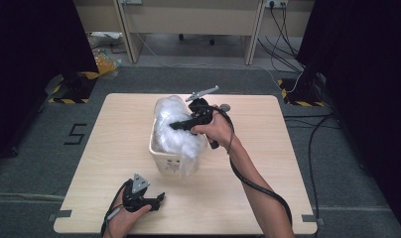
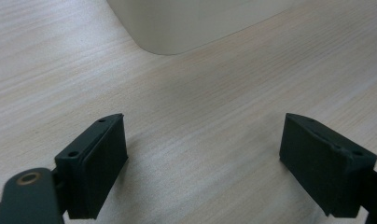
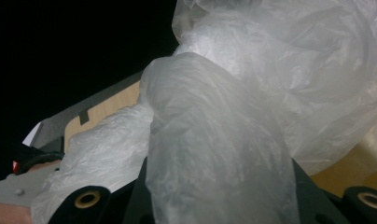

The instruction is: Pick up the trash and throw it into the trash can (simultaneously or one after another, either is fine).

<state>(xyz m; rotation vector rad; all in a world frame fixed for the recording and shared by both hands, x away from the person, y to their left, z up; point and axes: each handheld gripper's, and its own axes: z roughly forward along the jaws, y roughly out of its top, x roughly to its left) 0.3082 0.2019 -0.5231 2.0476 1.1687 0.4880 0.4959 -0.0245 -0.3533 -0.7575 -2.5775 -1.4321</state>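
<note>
My right claw [image 1: 181, 125] pinches a bunched fold of the clear plastic bag [image 1: 174, 130], seen gathered between its jaws in the right gripper view. Bag sits in the cream bin [image 1: 165, 159] at the table [image 1: 248, 193] middle, spilling over the bin's front rim. My left claw [image 1: 156, 201] rests near the front edge, jaws spread, nothing between them.

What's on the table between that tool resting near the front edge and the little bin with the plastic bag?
Nothing: bare pale wood separates the left tool from the cream plastic bin, as the high view shows.
</note>
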